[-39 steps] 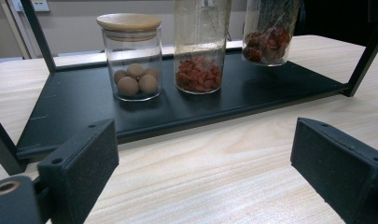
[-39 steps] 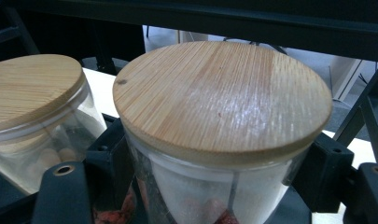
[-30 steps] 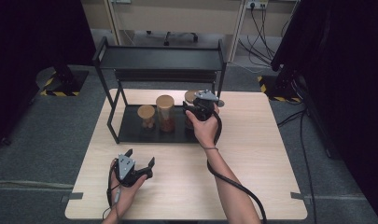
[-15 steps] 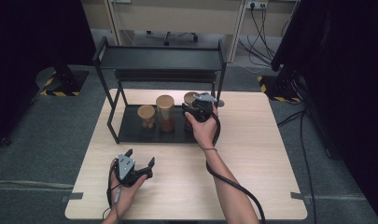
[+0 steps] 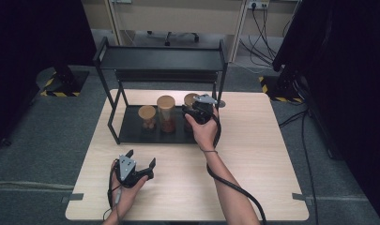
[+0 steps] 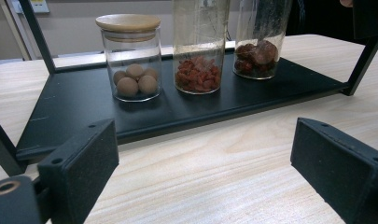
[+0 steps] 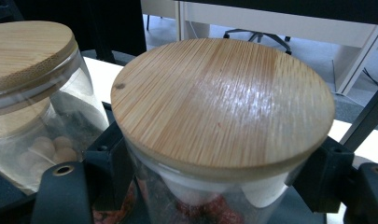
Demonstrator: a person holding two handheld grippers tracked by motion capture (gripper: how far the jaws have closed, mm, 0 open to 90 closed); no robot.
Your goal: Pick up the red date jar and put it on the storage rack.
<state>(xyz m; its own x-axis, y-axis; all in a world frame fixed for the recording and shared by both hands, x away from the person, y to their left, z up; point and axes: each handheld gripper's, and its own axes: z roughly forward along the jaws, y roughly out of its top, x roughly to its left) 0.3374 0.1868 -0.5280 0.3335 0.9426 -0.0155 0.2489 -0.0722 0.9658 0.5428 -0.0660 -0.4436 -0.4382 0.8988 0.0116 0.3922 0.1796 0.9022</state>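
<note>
— Bamboo lid up close in the right gripper view: which jar is that?

— That is the right-hand jar of the three on the black tray under the metal rack. It holds dark red, lumpy fruit, as the left gripper view shows.

— And the right gripper has it?

— Yes. Its two black jaws sit one on each side of the glass just below the lid, clamped against it. The jar stands upright on the tray.

— What about the other two jars?

— The middle jar is the tallest and has small red pieces at the bottom. The left jar is short and has pale round balls in it. Both stand upright on the same tray, just beside each other.

— Where is the left gripper?

— Down near the front edge of the wooden table, well apart from the tray, held in the left hand. Its jaws stand wide with nothing between them, pointing toward the jars.
</note>
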